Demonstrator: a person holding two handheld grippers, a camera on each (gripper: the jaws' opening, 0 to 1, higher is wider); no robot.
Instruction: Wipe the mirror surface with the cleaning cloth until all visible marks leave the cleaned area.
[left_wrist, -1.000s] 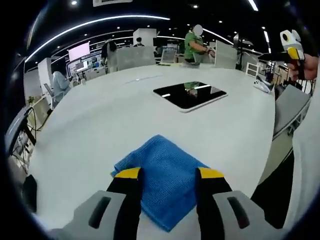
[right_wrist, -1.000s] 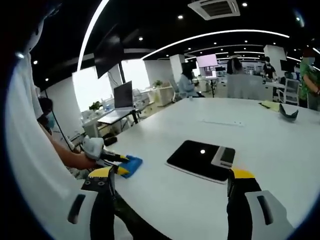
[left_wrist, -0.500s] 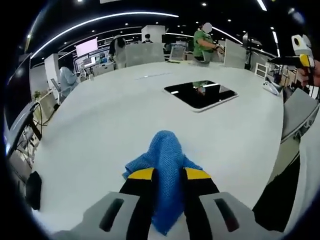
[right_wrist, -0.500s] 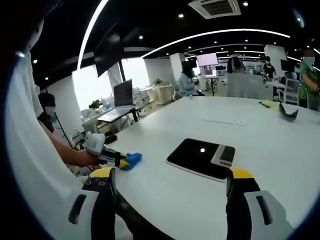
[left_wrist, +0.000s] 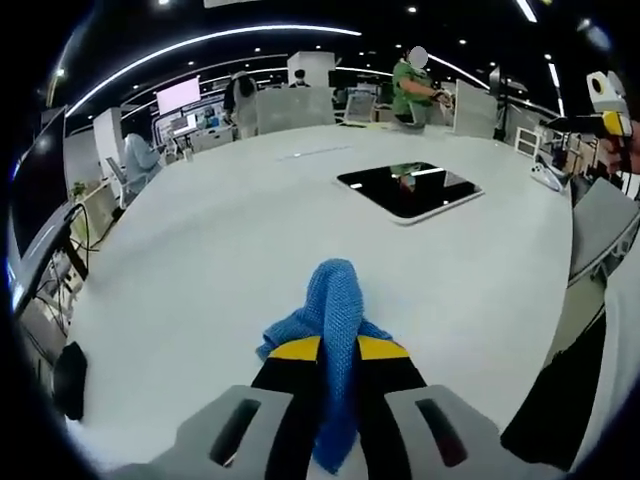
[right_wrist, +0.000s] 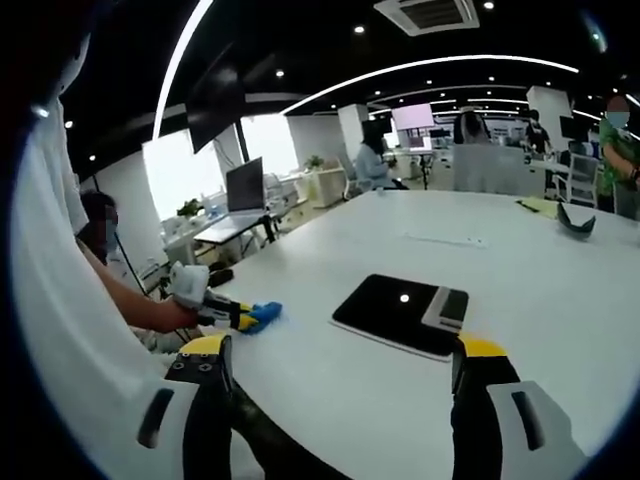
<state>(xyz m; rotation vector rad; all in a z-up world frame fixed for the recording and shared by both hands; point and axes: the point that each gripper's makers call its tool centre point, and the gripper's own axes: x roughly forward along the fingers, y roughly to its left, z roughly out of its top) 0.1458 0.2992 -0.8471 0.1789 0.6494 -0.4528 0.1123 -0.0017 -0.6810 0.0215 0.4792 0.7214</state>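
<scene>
A blue cleaning cloth (left_wrist: 335, 305) is bunched up between the jaws of my left gripper (left_wrist: 339, 348), which is shut on it at the near edge of the white table (left_wrist: 230, 230). The dark flat mirror (left_wrist: 410, 191) lies further out on the table, to the right. In the right gripper view the same mirror (right_wrist: 390, 310) lies ahead of my right gripper (right_wrist: 340, 352), which hangs open above the table with nothing in it. At the left of that view the left gripper (right_wrist: 232, 316) holds the blue cloth (right_wrist: 264, 313).
A grey chair back (left_wrist: 598, 215) stands at the table's right edge. The right gripper (left_wrist: 608, 100) shows at the upper right of the left gripper view. People and desks with monitors are in the background. A dark object (right_wrist: 577, 222) and yellow paper (right_wrist: 541, 208) lie far across the table.
My left gripper has shut on the blue cloth, which was lying flat a second ago and is now pinched up into a fold. The right gripper has stayed open and almost still.
</scene>
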